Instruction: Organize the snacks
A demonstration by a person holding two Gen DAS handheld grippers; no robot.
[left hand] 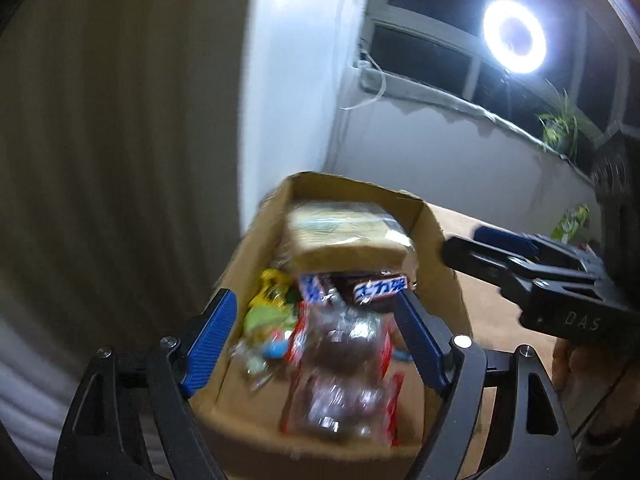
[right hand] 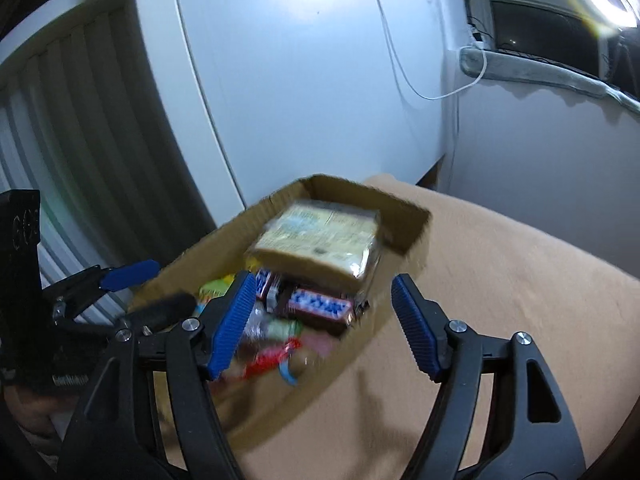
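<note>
Blue-padded and black-framed, left claw (left hand: 312, 344) hanging with jaws spread wide, straddling the near end of a cardboard box (left hand: 444, 264), gripping nothing. Right claw (right hand: 324, 328) likewise gaping, one pad over the box's inside, the other outside its right wall, pressing on nothing.

Sitting on a tan-covered surface (right hand: 500, 288), possibly a bed or a counter, cannot tell which; box lying toward that surface's left edge, beside a white panel (right hand: 300, 80).

Lying in the box's near end: a clear packet with red edges (left hand: 344, 368) and dark pieces inside, blurred. Just left of it, yellow and green wrappers (left hand: 268, 300), too smeared for reading. Beyond those, resting across the box's middle, a brown chocolate bar with a blue-and-white label (left hand: 360, 288). Filling the far end, a wrapped block of pale sliced bread or cake (left hand: 352, 236), tilted against the far wall.

Farther off, glowing at a dark window, a ring light (left hand: 514, 38); standing on the sill near it, a leafy plant (left hand: 560, 128).
</note>
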